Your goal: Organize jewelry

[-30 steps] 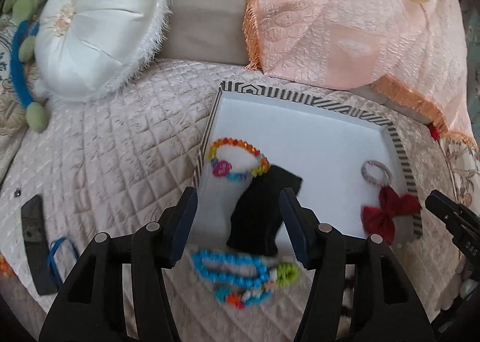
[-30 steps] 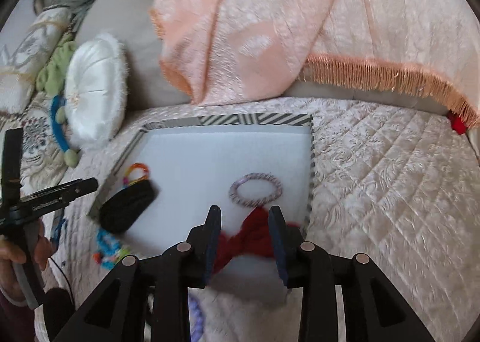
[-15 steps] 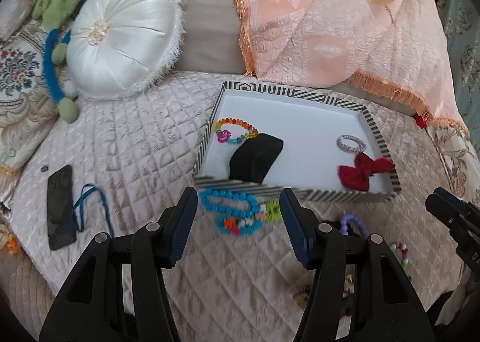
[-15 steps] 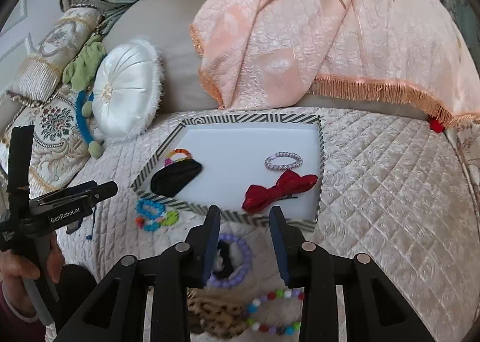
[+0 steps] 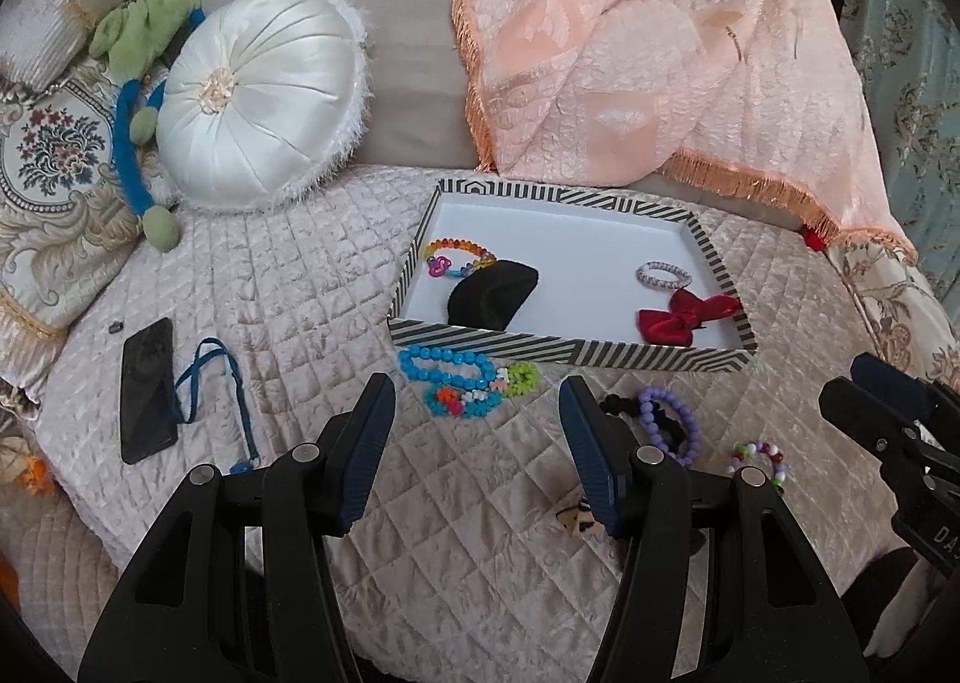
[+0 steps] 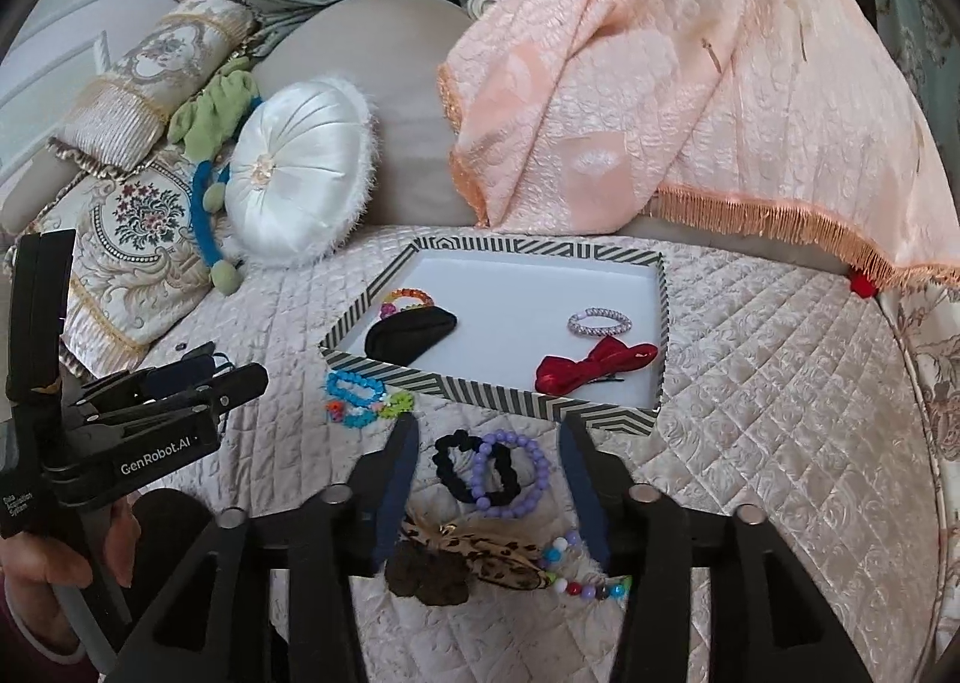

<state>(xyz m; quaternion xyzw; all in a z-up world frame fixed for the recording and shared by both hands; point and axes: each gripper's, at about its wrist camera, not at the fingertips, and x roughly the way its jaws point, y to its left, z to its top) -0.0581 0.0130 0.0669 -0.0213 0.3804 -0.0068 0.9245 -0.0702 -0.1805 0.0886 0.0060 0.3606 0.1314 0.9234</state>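
- I see a quilted beige bedcover point(image 5: 288, 323) near me.
- Far left lies a round white cushion point(image 5: 258, 95); far right hangs a peach fringed throw point(image 6: 690, 101).

A shallow striped-rim box with a white floor point(image 5: 564, 350) sits on the quilt, holding a rainbow bead bracelet point(image 5: 459, 257), a black fabric pouch point(image 5: 492, 293), a silver-lilac ring band point(image 5: 663, 275) and a red velvet bow point(image 5: 684, 317). Just outside its near wall lie blue bead bracelets point(image 5: 456, 377), a purple bead bracelet point(image 6: 510, 473) overlapping a black scrunchie point(image 6: 459, 467), a leopard-print hair piece point(image 6: 480, 554) and a multicoloured bead string point(image 6: 585, 569).
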